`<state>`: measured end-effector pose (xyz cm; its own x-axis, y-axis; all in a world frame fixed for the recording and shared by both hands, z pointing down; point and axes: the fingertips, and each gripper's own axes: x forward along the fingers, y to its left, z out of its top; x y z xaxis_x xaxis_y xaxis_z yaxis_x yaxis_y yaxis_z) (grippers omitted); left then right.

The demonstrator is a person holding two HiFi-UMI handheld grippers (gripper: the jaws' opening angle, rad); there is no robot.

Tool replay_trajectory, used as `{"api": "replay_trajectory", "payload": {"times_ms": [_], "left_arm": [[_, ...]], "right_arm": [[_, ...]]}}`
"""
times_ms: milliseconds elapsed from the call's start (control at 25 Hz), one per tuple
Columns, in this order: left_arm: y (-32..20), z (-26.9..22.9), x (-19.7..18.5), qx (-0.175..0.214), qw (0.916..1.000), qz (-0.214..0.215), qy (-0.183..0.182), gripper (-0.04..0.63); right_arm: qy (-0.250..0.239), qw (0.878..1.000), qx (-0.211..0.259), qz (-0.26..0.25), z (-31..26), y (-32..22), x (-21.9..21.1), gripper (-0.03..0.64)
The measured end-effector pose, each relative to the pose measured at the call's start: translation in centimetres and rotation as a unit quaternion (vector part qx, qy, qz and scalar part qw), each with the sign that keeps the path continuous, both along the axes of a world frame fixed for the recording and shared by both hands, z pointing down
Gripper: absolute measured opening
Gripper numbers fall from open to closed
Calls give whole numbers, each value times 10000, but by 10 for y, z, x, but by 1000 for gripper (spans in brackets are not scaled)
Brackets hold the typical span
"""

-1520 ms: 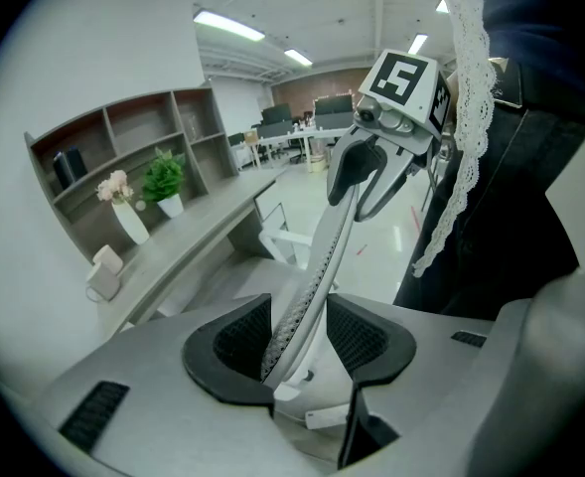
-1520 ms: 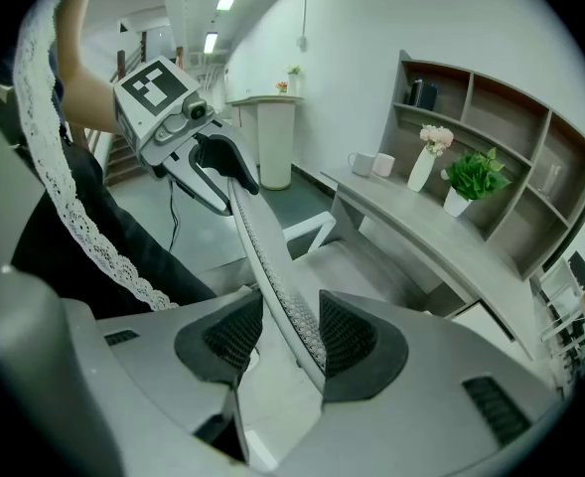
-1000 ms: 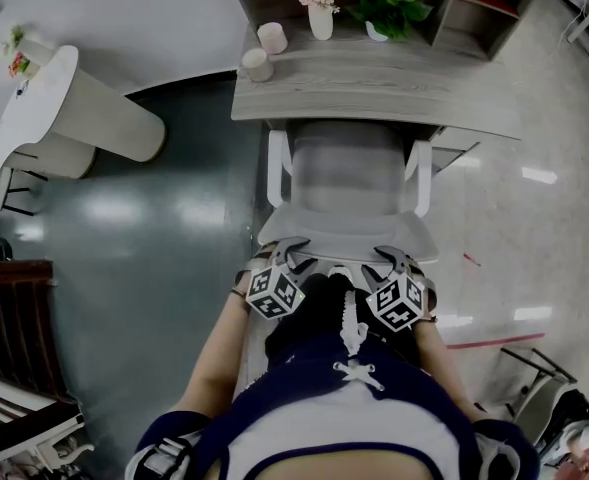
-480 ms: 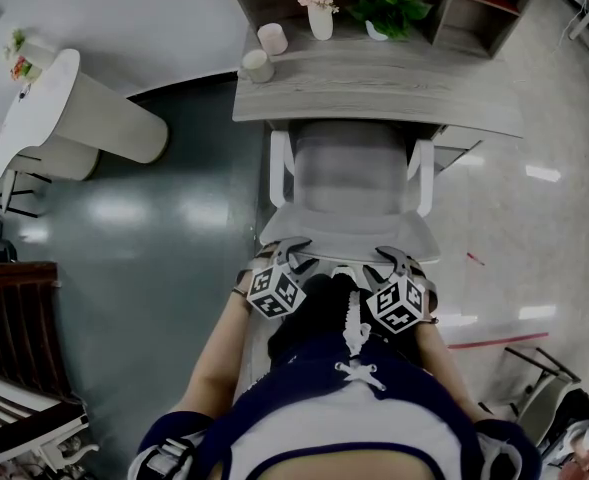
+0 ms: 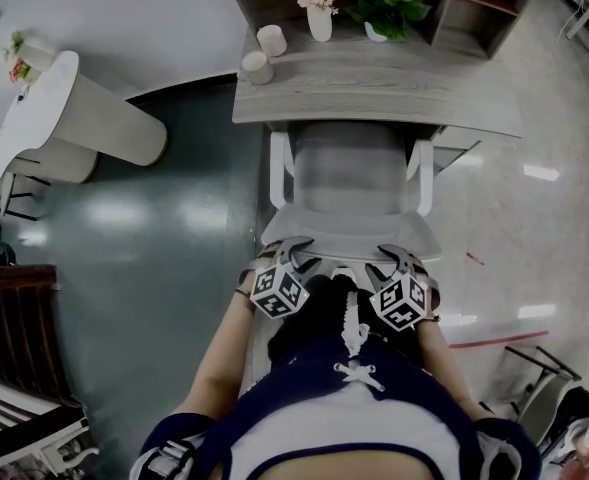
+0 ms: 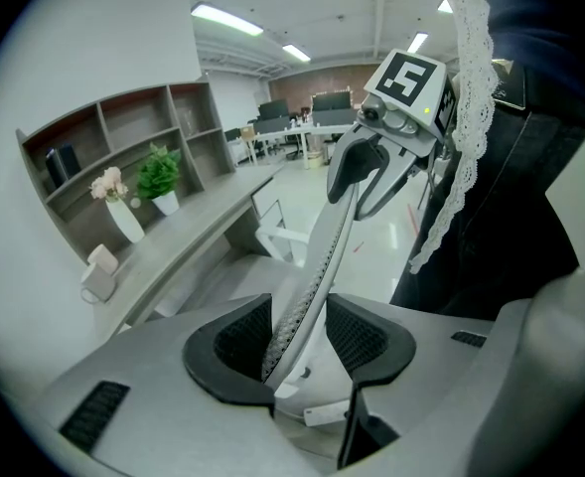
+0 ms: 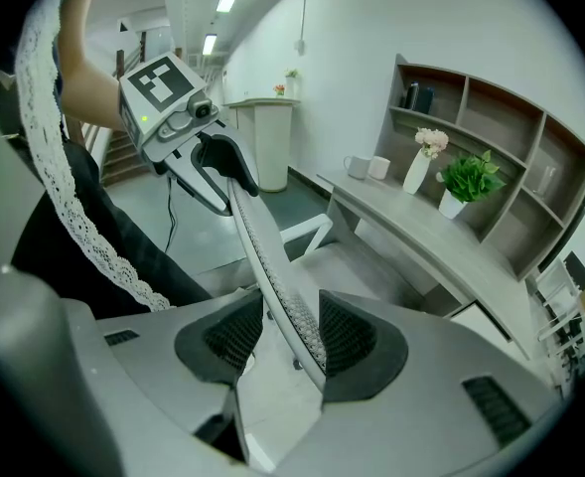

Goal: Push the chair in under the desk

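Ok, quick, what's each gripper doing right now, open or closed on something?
Left gripper: closed on the top edge of the chair backrest.
Right gripper: closed on the same edge, further along.

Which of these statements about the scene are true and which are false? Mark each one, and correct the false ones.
1. The left gripper has the top edge of the chair backrest between its jaws. True.
2. The right gripper hangs free, away from the chair. False: the backrest edge stands between its jaws too.
3. A vase of flowers stands on the desk. True.
4. The two cups sit on the chair's seat. False: they stand on the desk, near its left end.
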<state>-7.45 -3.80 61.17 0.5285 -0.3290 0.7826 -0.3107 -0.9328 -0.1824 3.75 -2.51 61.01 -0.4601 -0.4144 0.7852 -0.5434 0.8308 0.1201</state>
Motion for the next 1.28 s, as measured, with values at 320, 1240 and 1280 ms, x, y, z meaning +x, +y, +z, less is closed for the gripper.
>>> {"api": "replay_trajectory", "payload": {"times_ms": [320,1240,1280], "left_arm": [[-4,-2,7,89,9999,-39,26,175],[-6,0,17,195,9996,-182,78,176],[-6,-1,18,207,9996,-183,82,176]], "right_arm": [[5,10000,88,-33,-1,-6,7,173],[-21,9995,253,-188,-2,-11,17,172],[-16,9995,249,-192,-2,-12,18,172]]}}
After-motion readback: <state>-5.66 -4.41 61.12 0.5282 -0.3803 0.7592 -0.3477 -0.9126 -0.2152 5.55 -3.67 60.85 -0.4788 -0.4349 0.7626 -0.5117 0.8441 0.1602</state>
